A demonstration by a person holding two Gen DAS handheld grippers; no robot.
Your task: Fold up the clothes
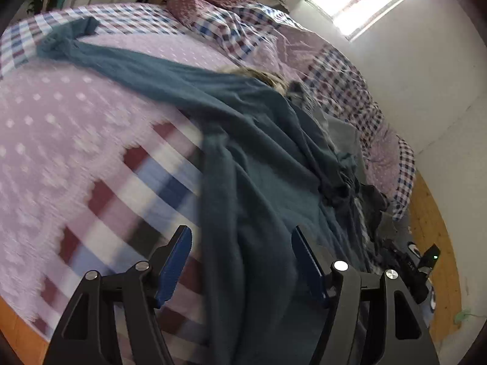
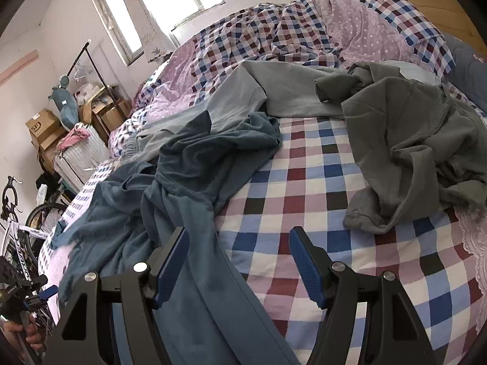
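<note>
A teal long-sleeved garment (image 1: 249, 158) lies crumpled across the bed, one sleeve stretched toward the far left corner. My left gripper (image 1: 239, 231) is open, and a thick fold of the teal cloth runs between its blue pads (image 1: 175, 261) without being pinched. In the right wrist view the same teal garment (image 2: 194, 164) trails from the bed's middle down to my right gripper (image 2: 238, 231). That gripper is open too, with the cloth's edge lying against its left pad (image 2: 170, 261). The left wrist view is motion-blurred.
A dark grey garment (image 2: 411, 140) and a light grey one (image 2: 289, 91) lie heaped on the checked sheet (image 2: 319, 182). A rumpled duvet (image 2: 274, 30) fills the far side. A bicycle (image 2: 18, 237), boxes (image 2: 42, 127) and a wooden floor (image 1: 432, 213) border the bed.
</note>
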